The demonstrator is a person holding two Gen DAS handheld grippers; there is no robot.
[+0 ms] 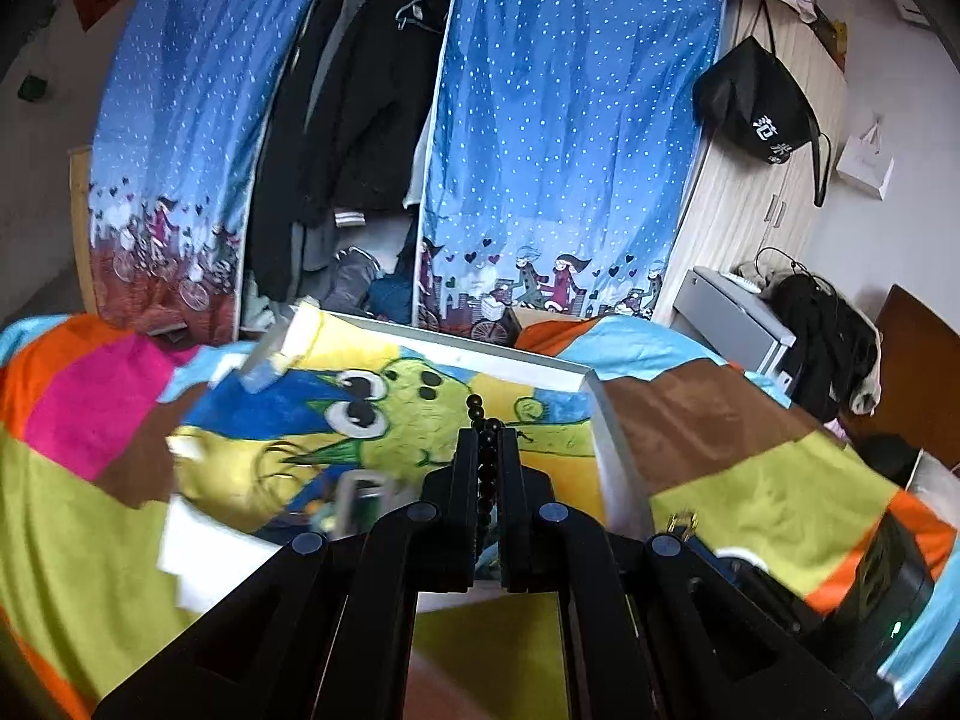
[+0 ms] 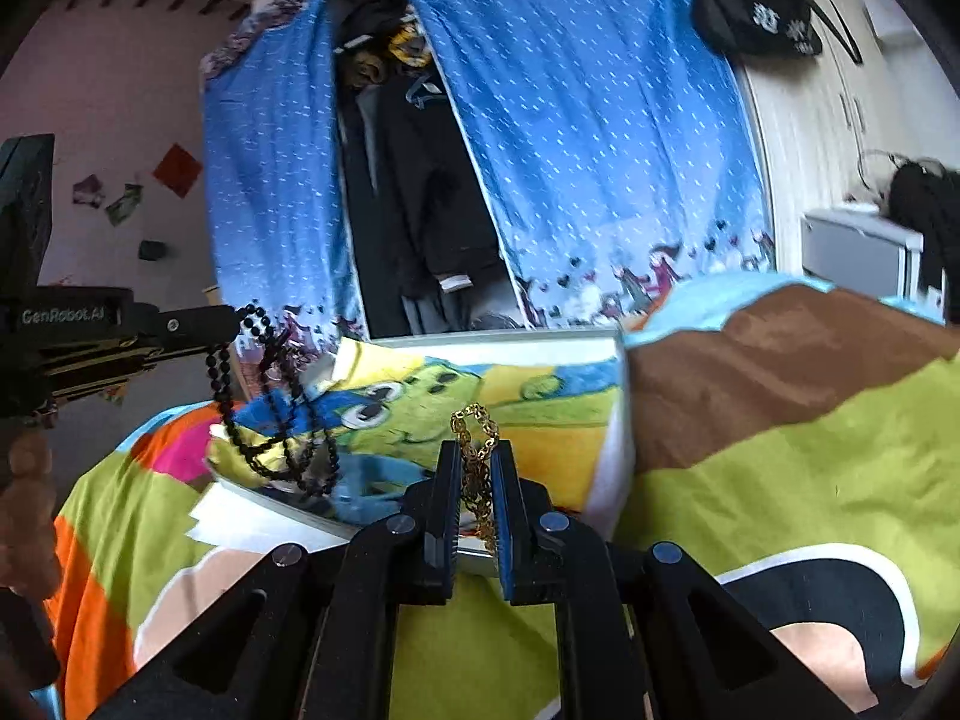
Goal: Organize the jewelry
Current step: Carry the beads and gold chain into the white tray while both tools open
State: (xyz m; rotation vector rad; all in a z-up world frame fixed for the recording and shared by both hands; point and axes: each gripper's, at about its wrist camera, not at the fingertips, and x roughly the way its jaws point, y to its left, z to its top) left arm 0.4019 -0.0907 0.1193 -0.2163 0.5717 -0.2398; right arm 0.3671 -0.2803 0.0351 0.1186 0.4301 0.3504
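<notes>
My left gripper is shut on a black bead necklace, whose beads stick up past the fingertips. In the right wrist view the left gripper comes in from the left, and the black bead necklace hangs from it in loops above the painted board. My right gripper is shut on a gold chain, a loop of which pokes out above the fingers. Both are held over a white-framed board with a green cartoon creature that lies on a colourful blanket.
The patchwork blanket covers a bed. Behind it stands a blue dotted fabric wardrobe with dark clothes hanging in its opening. A black bag hangs on a wooden cabinet to the right. A hand shows at the left edge.
</notes>
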